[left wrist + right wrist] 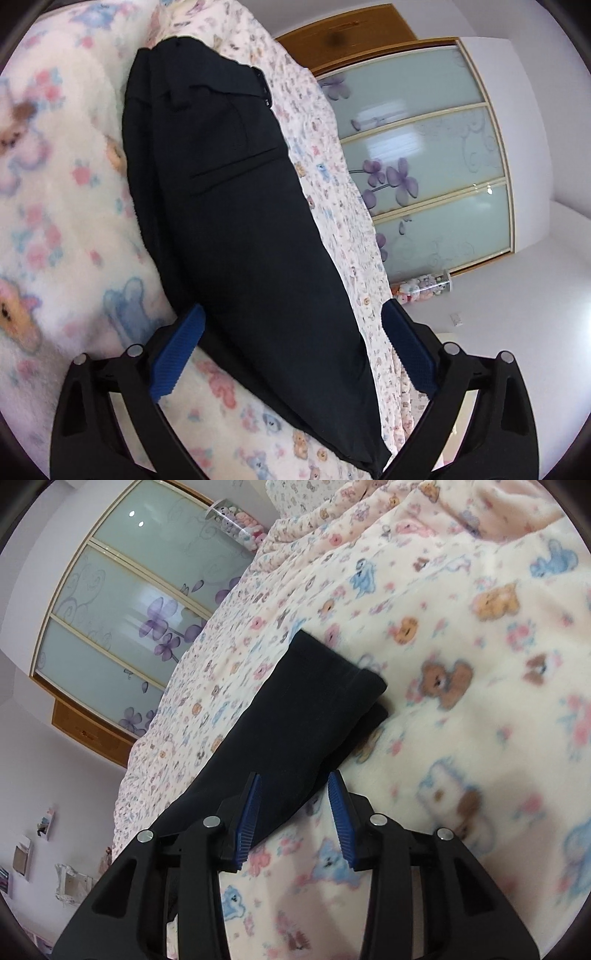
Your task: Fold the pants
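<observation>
Soft, even daylight fills both views, with small glints on the frosted wardrobe doors point(424, 158). The fleece blanket point(480, 701) blurs close up, and fisheye curvature bends the dark-vignetted edges.

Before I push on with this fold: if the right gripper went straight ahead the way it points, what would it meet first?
Most likely the black pants: the right gripper is open with the trouser leg's edge just ahead between its fingers, lying on the teddy-print blanket. Depth is hard to judge.
</observation>
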A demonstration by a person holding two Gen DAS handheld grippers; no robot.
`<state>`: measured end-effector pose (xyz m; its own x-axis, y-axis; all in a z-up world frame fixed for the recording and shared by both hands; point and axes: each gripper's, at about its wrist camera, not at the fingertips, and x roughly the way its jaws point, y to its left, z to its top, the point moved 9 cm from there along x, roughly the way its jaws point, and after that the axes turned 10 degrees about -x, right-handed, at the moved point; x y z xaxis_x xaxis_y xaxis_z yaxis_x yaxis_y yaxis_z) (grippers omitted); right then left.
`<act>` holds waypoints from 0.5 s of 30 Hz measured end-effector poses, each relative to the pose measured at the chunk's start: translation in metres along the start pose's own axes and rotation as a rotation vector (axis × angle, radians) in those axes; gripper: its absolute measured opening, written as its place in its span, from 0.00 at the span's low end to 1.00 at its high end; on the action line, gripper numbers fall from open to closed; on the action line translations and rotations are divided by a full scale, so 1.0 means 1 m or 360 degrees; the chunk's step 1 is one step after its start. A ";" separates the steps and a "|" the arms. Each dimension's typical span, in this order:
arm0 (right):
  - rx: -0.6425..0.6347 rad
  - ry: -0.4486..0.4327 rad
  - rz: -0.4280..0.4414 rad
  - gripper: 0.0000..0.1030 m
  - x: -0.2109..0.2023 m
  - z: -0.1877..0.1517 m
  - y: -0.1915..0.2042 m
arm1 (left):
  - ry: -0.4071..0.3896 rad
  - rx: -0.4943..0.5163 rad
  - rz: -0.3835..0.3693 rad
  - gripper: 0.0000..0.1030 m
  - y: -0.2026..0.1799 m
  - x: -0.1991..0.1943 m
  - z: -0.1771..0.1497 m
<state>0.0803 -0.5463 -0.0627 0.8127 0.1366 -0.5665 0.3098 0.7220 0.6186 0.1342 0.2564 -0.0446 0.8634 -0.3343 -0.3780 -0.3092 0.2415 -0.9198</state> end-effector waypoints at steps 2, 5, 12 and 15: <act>-0.0014 0.0007 0.0010 0.38 0.001 -0.003 0.003 | 0.0010 -0.0017 0.0010 0.90 -0.001 0.004 0.006; -0.0021 0.0014 0.0023 0.38 0.002 -0.006 0.007 | -0.0005 -0.0063 0.0067 0.58 0.005 0.010 0.016; -0.0040 0.0013 0.0046 0.38 0.000 -0.010 0.015 | -0.0086 -0.0086 0.0138 0.04 0.023 0.005 0.028; -0.0056 0.0013 0.0064 0.38 -0.001 -0.011 0.021 | -0.0150 -0.0061 0.0132 0.04 0.019 -0.007 0.029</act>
<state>0.0801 -0.5239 -0.0556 0.8201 0.1716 -0.5460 0.2591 0.7392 0.6216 0.1332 0.2896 -0.0564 0.8673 -0.2271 -0.4429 -0.3944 0.2293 -0.8899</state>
